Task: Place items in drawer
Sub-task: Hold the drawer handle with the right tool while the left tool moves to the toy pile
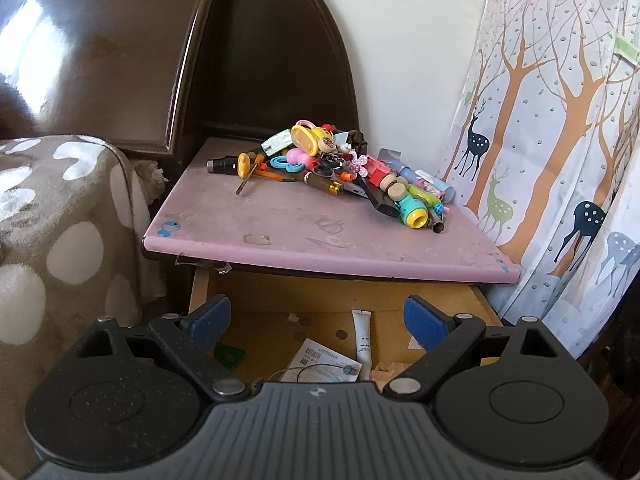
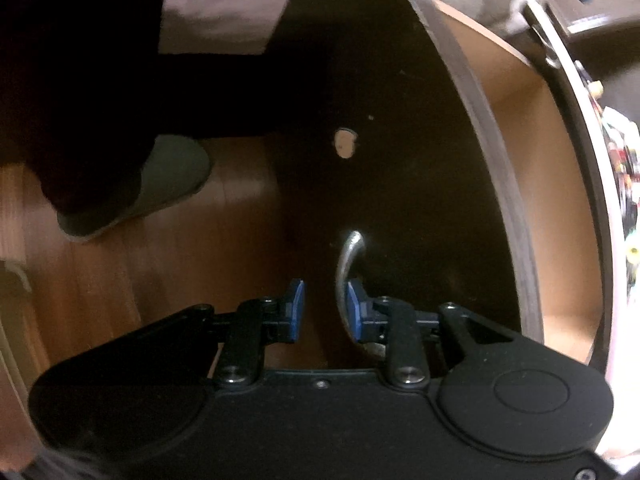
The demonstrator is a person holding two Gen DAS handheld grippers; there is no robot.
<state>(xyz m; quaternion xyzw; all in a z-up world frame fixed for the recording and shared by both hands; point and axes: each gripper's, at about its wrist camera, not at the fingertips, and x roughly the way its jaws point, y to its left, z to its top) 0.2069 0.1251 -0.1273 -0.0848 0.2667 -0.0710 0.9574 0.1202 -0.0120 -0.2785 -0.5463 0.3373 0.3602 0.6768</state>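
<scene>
A heap of small colourful items lies at the back right of the pink nightstand top. Below it the wooden drawer stands pulled out, with a white tube, a paper slip and a green piece inside. My left gripper is open and empty above the drawer. In the right wrist view my right gripper is part open around the metal drawer handle on the dark drawer front. The handle lies against the right finger's pad.
A spotted brown blanket lies to the left of the nightstand, a dark headboard behind it. A deer-print curtain hangs to the right. A grey slipper stands on the wood floor by the drawer front.
</scene>
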